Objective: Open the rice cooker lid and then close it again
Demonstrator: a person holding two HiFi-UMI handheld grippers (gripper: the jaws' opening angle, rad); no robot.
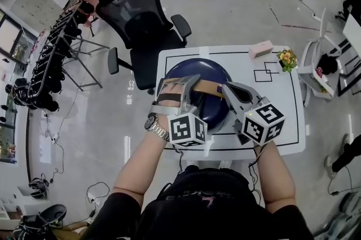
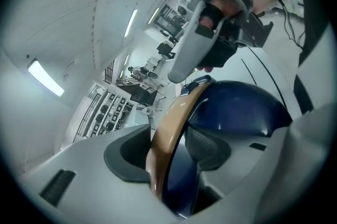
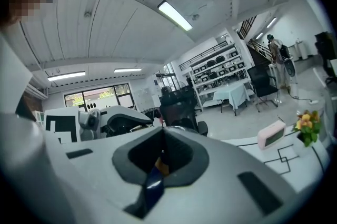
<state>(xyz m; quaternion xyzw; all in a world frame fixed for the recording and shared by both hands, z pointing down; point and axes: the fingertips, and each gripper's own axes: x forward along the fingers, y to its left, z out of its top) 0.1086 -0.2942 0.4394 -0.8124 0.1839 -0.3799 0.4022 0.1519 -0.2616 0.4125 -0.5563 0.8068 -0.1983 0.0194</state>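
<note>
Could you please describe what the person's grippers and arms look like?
Both the left gripper and right gripper are light grey with dark grey pads, each carrying a cube of black-and-white square markers. The person wears a black short-sleeved shirt and a metal wristwatch.

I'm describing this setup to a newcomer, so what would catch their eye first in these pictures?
The dark blue rice cooker on the white table, with a tan handle arched over it. Both grippers meet there: the left gripper has its jaws astride the handle, the right gripper, shut, sits by its right end. A black office chair stands behind.
</note>
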